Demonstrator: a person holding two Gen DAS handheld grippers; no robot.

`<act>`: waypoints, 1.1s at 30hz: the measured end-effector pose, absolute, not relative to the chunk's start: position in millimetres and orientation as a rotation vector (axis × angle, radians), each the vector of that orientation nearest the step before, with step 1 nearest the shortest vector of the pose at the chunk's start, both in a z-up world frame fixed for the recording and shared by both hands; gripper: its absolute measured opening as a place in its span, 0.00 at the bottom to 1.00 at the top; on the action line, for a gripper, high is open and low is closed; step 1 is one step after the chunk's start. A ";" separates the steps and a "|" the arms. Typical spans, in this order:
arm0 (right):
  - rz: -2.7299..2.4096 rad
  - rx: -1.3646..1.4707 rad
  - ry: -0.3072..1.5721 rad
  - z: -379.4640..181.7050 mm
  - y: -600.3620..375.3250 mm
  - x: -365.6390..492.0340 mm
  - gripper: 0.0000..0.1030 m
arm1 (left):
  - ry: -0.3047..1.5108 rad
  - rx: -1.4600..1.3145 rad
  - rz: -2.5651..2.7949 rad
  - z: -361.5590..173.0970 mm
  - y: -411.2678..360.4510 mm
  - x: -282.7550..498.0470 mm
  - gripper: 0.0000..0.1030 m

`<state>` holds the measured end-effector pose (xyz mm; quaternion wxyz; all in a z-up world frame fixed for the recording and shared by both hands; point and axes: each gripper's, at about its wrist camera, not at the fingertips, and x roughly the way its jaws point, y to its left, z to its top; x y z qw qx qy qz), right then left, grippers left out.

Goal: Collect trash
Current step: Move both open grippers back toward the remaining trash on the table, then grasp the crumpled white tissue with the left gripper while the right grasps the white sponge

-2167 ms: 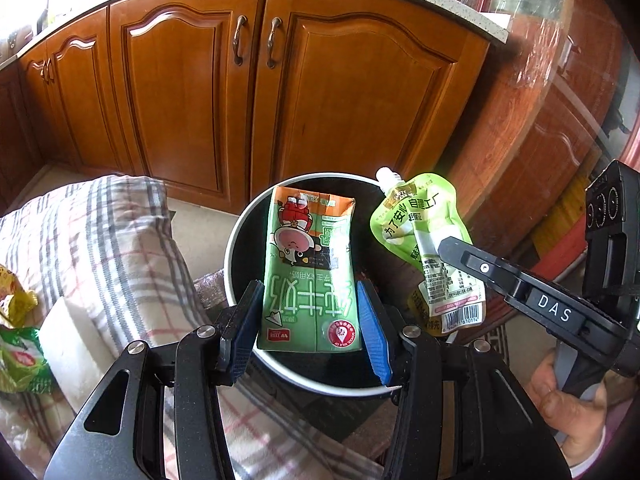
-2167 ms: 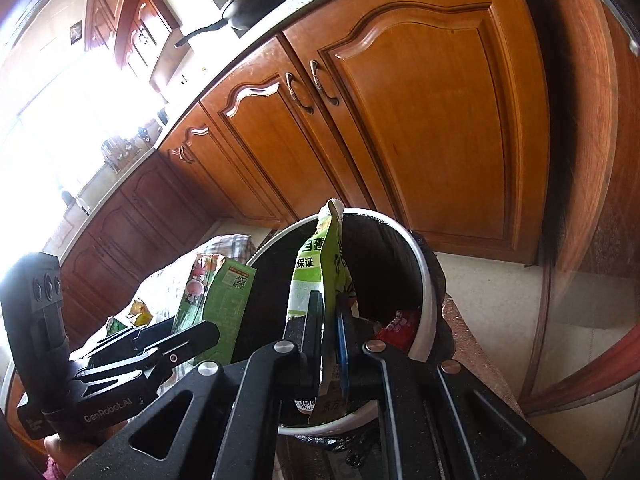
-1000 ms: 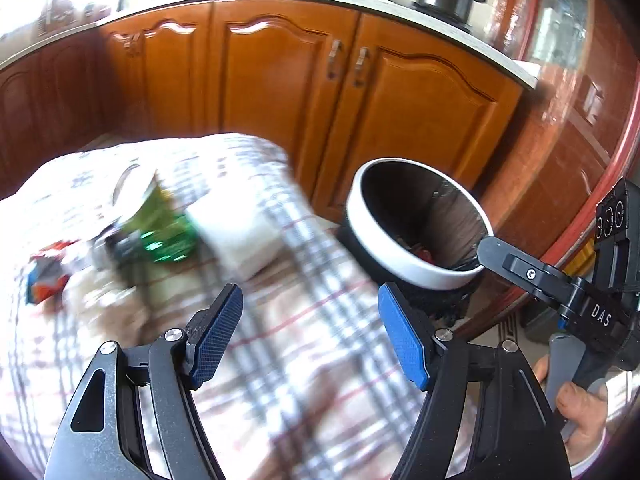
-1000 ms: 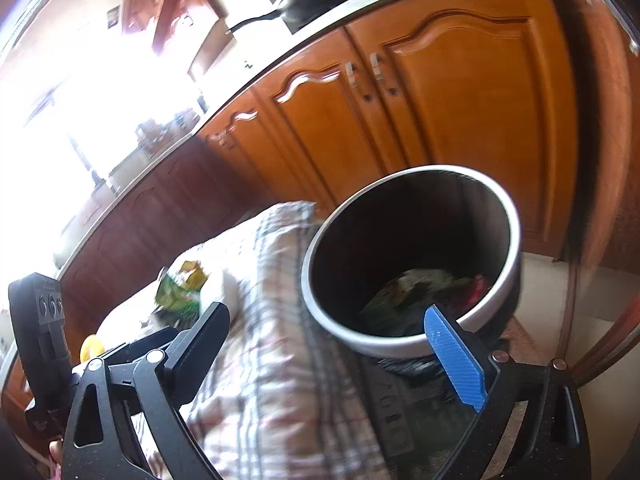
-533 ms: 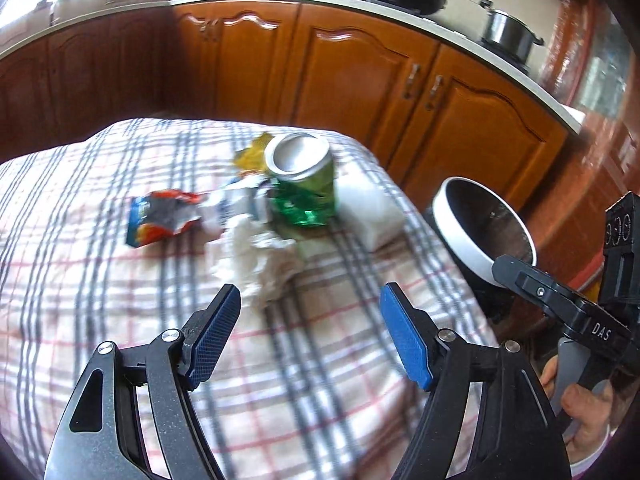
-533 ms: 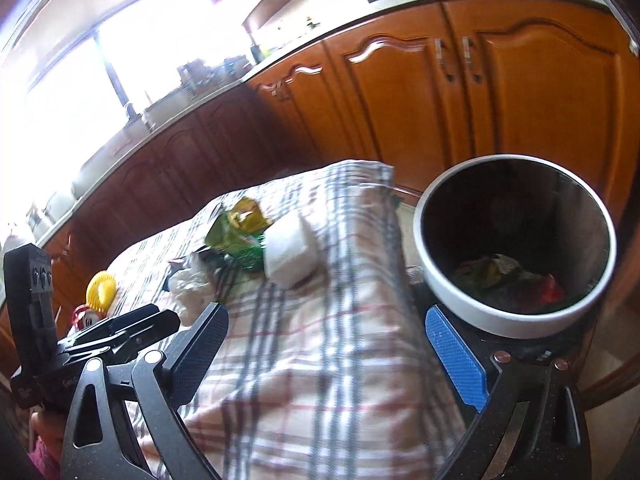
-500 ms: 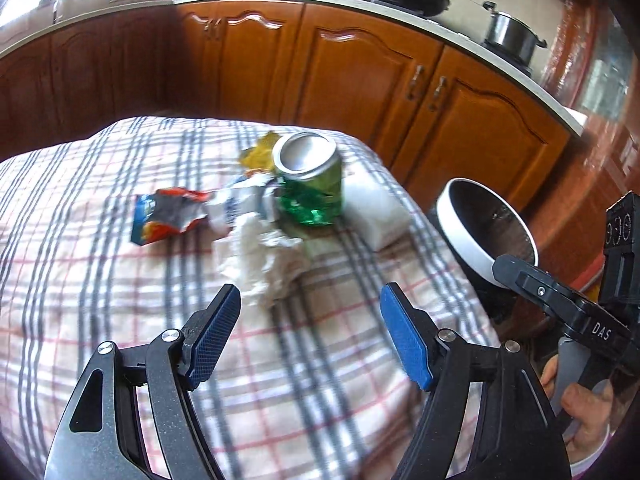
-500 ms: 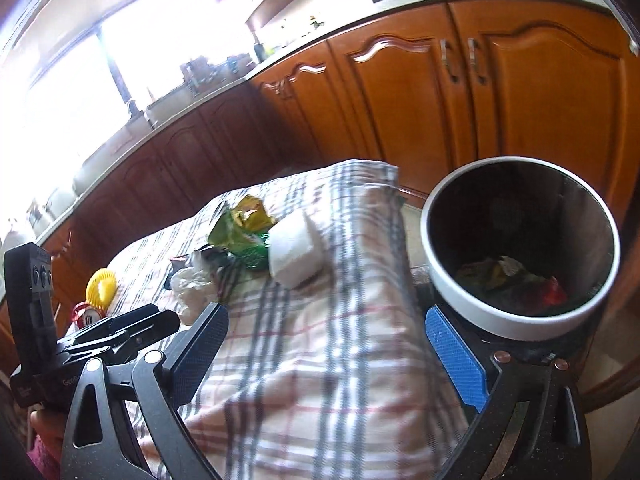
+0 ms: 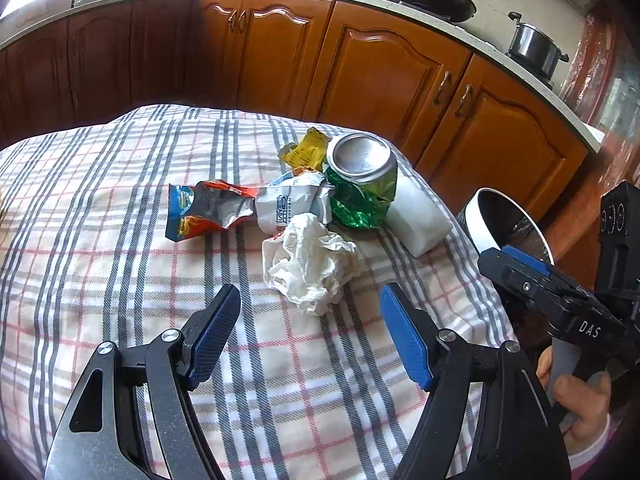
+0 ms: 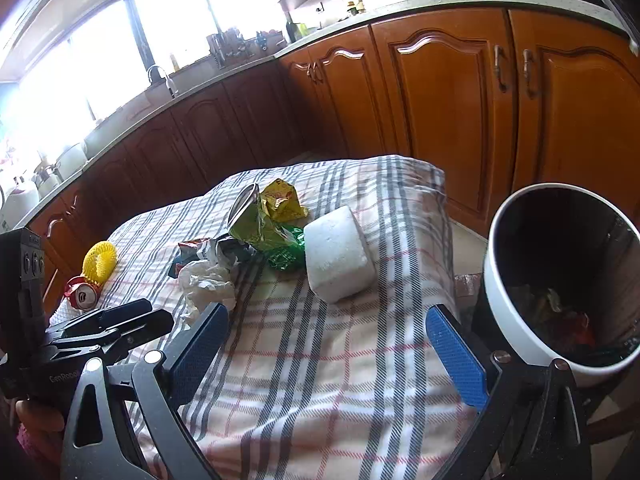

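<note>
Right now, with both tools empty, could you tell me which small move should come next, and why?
Probably ease the left tool forward over the crumpled tissue: its jaws are open, and the tissue lies nearest, loose on the checked cloth.

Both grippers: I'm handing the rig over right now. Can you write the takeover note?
Left gripper: open, empty, facing the crumpled white tissue.
Right gripper: open, empty, over the plaid cloth, beside the trash bin.
Done: some trash already lies in the bin.
Left on the cloth: tissue, crushed green can, torn snack wrapper, silver wrapper, yellow wrapper, white foam block; further off, a red can and a yellow mesh roll.
Suggested next: the tissue, being nearest the left fingers.
</note>
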<state>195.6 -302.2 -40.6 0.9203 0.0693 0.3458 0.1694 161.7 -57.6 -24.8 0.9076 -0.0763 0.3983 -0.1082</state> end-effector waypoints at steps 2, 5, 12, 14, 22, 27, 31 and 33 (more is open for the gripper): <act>0.363 0.136 0.717 -42.0 -298.2 202.4 0.97 | 0.830 -0.167 -0.224 -26.1 -55.5 166.6 0.72; 0.365 0.105 0.731 -43.8 -291.9 214.9 0.97 | 0.844 -0.176 -0.224 -30.1 -53.9 175.6 0.72; 0.359 0.003 0.790 -59.8 -270.6 250.2 0.85 | 0.904 -0.191 -0.243 -47.9 -55.3 198.1 0.67; 0.354 -0.010 0.813 -66.2 -268.5 258.1 0.75 | 0.919 -0.190 -0.261 -51.8 -57.2 202.6 0.55; 0.319 0.044 0.803 -64.6 -279.8 256.1 0.48 | 0.910 -0.156 -0.313 -48.6 -71.4 200.7 0.22; 0.324 0.117 0.777 -55.7 -294.8 234.6 0.47 | 0.893 -0.155 -0.339 -39.4 -75.0 186.1 0.21; 0.321 0.164 0.757 -49.6 -308.9 214.6 0.47 | 0.878 -0.141 -0.372 -30.6 -85.6 172.6 0.21; 0.313 0.178 0.750 -48.3 -314.9 207.6 0.47 | 0.873 -0.130 -0.389 -27.8 -93.0 167.3 0.21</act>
